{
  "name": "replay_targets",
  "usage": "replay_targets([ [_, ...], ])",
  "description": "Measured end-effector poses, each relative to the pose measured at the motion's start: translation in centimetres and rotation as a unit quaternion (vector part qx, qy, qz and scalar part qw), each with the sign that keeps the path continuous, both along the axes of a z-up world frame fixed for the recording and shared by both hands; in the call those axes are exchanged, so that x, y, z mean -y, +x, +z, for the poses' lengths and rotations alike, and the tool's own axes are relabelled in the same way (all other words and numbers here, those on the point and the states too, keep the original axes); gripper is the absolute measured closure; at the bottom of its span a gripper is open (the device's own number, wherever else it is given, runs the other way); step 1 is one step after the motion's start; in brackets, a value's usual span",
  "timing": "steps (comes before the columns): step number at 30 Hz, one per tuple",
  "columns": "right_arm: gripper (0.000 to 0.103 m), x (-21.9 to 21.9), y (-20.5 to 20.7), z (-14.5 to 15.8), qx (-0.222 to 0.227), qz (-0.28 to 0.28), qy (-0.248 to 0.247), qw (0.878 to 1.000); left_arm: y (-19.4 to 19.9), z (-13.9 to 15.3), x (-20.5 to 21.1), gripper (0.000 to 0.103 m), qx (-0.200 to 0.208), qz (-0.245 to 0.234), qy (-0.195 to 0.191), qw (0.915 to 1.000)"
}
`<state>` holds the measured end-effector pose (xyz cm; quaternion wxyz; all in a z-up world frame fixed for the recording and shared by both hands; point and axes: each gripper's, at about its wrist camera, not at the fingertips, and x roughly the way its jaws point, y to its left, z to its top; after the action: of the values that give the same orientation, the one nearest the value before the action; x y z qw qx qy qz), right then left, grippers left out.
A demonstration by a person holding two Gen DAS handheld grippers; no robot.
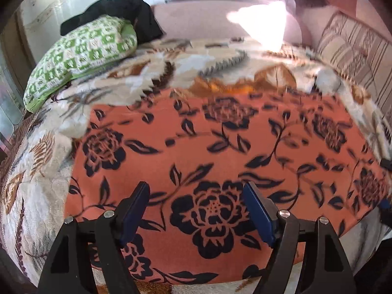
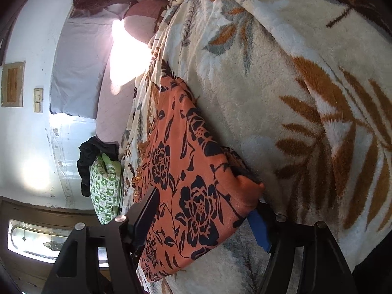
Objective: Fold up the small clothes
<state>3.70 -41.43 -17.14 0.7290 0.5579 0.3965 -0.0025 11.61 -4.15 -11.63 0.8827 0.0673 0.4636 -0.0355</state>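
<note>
We've got the orange floral garment (image 1: 220, 147) spread flat on the leaf-print blanket (image 1: 36, 191). Our left gripper (image 1: 197, 210) hovers above it, jaws wide. Our right gripper (image 2: 204, 216) straddles a corner, jaws apart, nothing pinched. We should close both on 1 edge, then lift evenly.

Far edge of the orange floral garment (image 1: 220, 132) smeared by motion blur, its near hem hidden behind the left gripper (image 1: 197, 210), one pad of the right gripper (image 2: 205, 210) covered by the folded corner, black cloth (image 1: 127, 12) partly hidden behind the green patterned pillow (image 1: 80, 54), sunlit patch (image 1: 262, 22) blown out to white
</note>
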Motion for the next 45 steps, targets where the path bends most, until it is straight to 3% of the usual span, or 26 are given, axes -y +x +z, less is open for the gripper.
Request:
replay_targets([
  [2,0.031,0.1,0.3,-0.7,0.004,0.001,0.016,1.0,0.1,-1.1,0.2,0.024,-0.005,-0.001,0.01,0.9999],
  [3,0.037,0.2,0.5,-0.8,0.009,0.004,0.017,1.0,-0.1,-1.0,0.2,0.024,0.002,0.0,0.009,1.0],
  [4,0.053,0.2,0.6,-0.6,0.014,0.007,0.014,1.0,-0.3,-0.7,0.2,0.024,0.003,0.001,0.009,0.9999],
  [5,0.09,0.3,0.5,-0.2,0.017,0.007,0.005,1.0,-0.3,-0.4,0.2,0.024,0.006,-0.001,0.007,1.0],
  [6,0.093,0.2,0.3,0.9,0.025,0.01,-0.019,0.999,-0.5,-0.2,0.3,0.024,0.011,-0.002,0.007,0.9999],
  [8,0.093,-0.3,0.3,2.3,0.033,0.027,-0.066,0.997,-0.3,-0.4,0.4,0.024,0.013,-0.003,0.009,0.9999],
  [10,0.093,-0.8,0.9,1.1,-0.004,0.057,-0.09,0.994,0.0,-1.4,0.4,0.023,0.001,-0.002,0.013,0.9999],
  [12,0.089,-0.7,0.9,-0.5,-0.031,0.085,-0.066,0.994,-0.2,-1.3,0.5,0.022,0.01,-0.004,0.015,0.9998],
  [14,0.073,-0.1,-0.1,0.9,-0.017,0.088,-0.098,0.991,-0.2,-1.3,0.3,0.022,0.007,-0.003,0.009,0.9999],
  [16,0.021,1.1,-0.9,2.8,0.001,0.082,-0.127,0.989,-0.1,-1.3,0.2,0.022,0.004,-0.001,0.002,1.0],
  [18,0.021,2.4,0.0,5.0,0.036,0.085,-0.155,0.984,-0.1,-1.4,0.2,0.022,0.006,-0.003,0.004,1.0],
  [22,0.021,3.6,7.4,6.7,0.101,0.156,-0.133,0.973,0.0,-1.5,0.0,0.021,0.006,-0.004,0.0,1.0],
  [26,0.027,3.9,17.0,4.2,0.075,0.243,-0.132,0.958,0.1,-1.5,-0.2,0.021,0.002,-0.006,-0.002,1.0],
  [27,0.031,3.7,18.6,3.7,0.059,0.251,-0.159,0.953,0.1,-1.5,-0.2,0.021,0.002,-0.006,-0.003,1.0],
  [29,0.033,3.3,20.9,1.9,0.034,0.277,-0.155,0.948,0.2,-1.5,-0.1,0.02,0.001,-0.008,-0.001,1.0],
  [30,0.046,3.1,21.4,1.6,0.032,0.281,-0.154,0.947,0.2,-1.6,-0.1,0.019,0.001,-0.008,0.0,1.0],
  [31,0.075,2.3,21.7,1.7,0.04,0.3,-0.154,0.941,0.2,-1.6,-0.2,0.019,0.002,-0.008,-0.001,1.0],
  [32,0.089,1.5,21.9,1.9,0.04,0.316,-0.164,0.934,0.3,-1.6,-0.2,0.019,0.001,-0.008,-0.001,1.0],
  [34,0.09,-0.3,21.6,3.9,0.046,0.327,-0.233,0.915,0.4,-1.7,-0.2,0.018,0.002,-0.009,-0.001,1.0],
  [35,0.091,-0.7,21.2,5.0,0.059,0.318,-0.255,0.911,0.4,-1.7,-0.2,0.017,0.003,-0.009,-0.001,1.0],
  [37,0.091,-0.8,21.4,4.6,0.047,0.302,-0.305,0.902,0.4,-1.8,-0.1,0.016,0.006,-0.007,0.002,1.0],
  [39,0.091,0.0,22.3,1.6,0.006,0.308,-0.261,0.915,0.4,-1.9,0.0,0.016,0.006,-0.007,0.006,0.9999],
  [41,0.081,1.2,21.4,2.4,0.026,0.272,-0.243,0.931,0.4,-1.8,0.0,0.016,0.004,-0.006,0.004,1.0],
  [42,0.063,1.6,20.9,3.0,0.019,0.256,-0.25,0.934,0.4,-1.7,-0.1,0.016,0.004,-0.007,0.003,1.0],
  [43,0.035,1.8,20.1,3.8,0.009,0.241,-0.269,0.933,0.4,-1.7,-0.1,0.016,0.003,-0.007,0.002,1.0],
  [45,0.032,1.9,17.8,6.2,0.036,0.216,-0.283,0.934,0.4,-1.3,-0.2,0.016,0.001,-0.006,0.002,1.0],
])
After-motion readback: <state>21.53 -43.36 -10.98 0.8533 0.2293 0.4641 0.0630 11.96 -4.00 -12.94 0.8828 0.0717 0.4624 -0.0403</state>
